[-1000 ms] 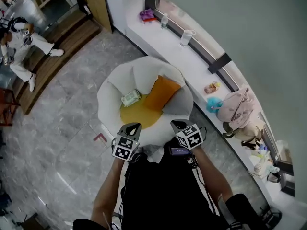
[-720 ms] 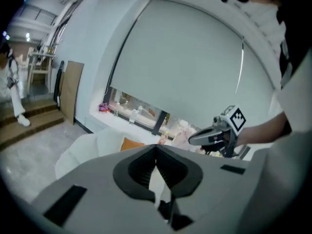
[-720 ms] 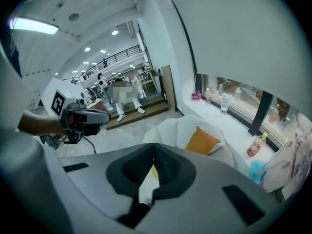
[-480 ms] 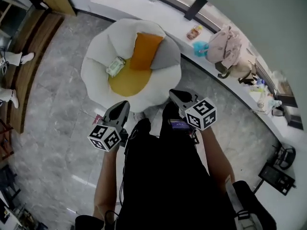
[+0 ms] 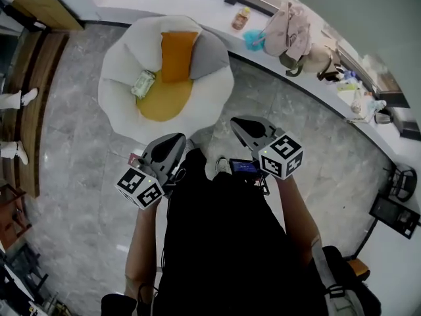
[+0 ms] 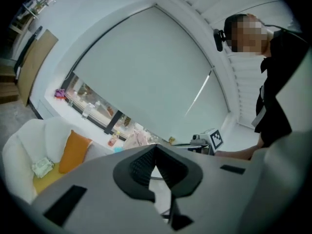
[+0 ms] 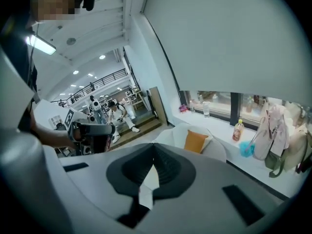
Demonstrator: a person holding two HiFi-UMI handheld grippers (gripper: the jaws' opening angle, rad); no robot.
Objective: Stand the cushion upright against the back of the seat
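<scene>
The one white chair (image 5: 115,71) holds, from left to right, one pale packet (image 5: 143,83), one orange cushion (image 5: 177,54) and one grey cushion (image 5: 209,54); the orange one leans on the backrest with its long axis running up it, so it looks stood already. Both grippers hang well short of it by the person's waist, the left gripper (image 5: 176,142) seemingly a shade nearer than the right gripper (image 5: 240,124), each with jaws pressed together on nothing
</scene>
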